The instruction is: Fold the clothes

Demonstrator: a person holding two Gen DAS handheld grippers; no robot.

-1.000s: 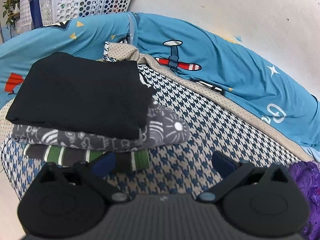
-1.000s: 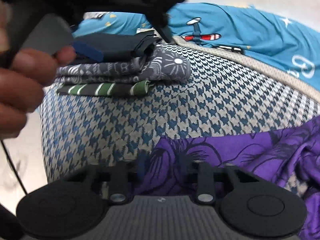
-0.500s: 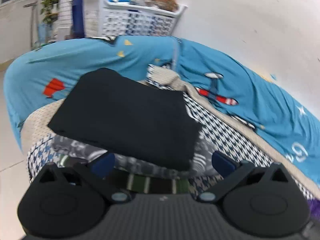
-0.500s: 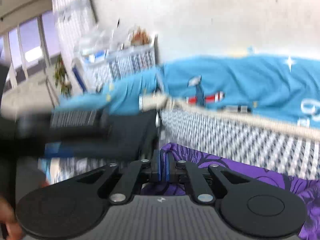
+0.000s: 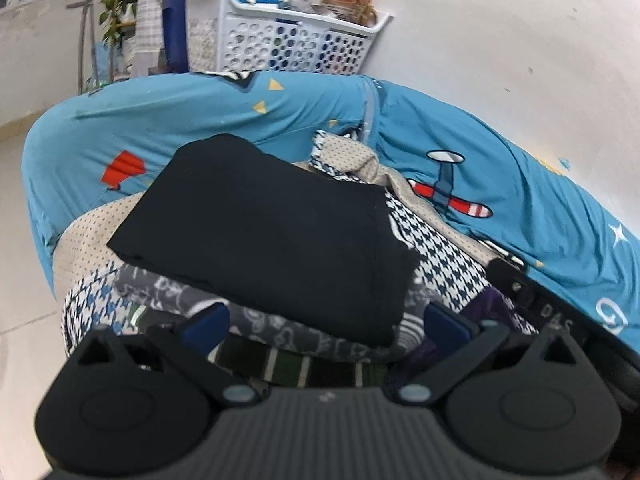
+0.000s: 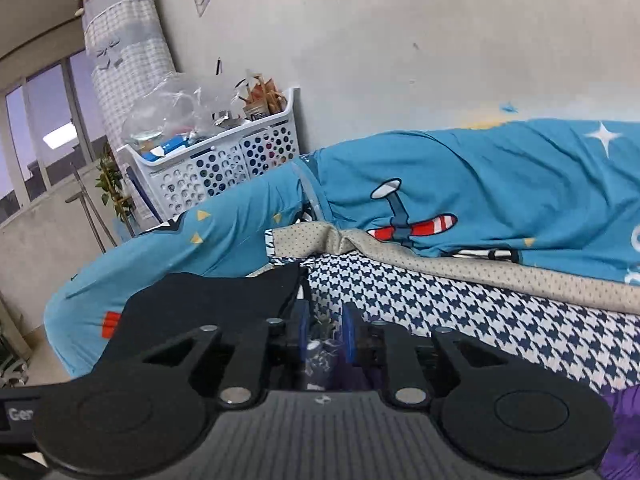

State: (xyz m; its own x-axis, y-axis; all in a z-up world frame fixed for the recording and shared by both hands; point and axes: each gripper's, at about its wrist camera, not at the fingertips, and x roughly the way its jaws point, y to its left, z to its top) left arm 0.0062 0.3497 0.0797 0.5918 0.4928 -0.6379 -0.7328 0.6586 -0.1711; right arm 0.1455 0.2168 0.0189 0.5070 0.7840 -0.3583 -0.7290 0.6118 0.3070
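Observation:
A stack of folded clothes lies on the houndstooth blanket (image 5: 436,248): a black garment (image 5: 272,236) on top, a grey patterned one (image 5: 272,326) under it and a green-striped one (image 5: 288,364) at the bottom. My left gripper (image 5: 324,322) hovers wide open at the stack's near edge, holding nothing. My right gripper (image 6: 326,330) is just right of the black garment (image 6: 208,304). Its jaws are opening, with a narrow gap and a bunch of the purple garment (image 6: 320,360) still between the pads. More purple cloth (image 6: 624,420) lies at the lower right.
A blue sheet with plane prints (image 6: 460,184) covers the bed behind, against a white wall. A white perforated basket (image 6: 224,164) full of items stands at the bed's far end, and floor (image 5: 24,280) shows to the left. The right tool's black body (image 5: 532,300) sits beside the stack.
The right gripper lifted off the bed with purple cloth pinched, swung up toward the stack, and its pads have now parted a little. The left gripper drew closer over the stack and stayed open.

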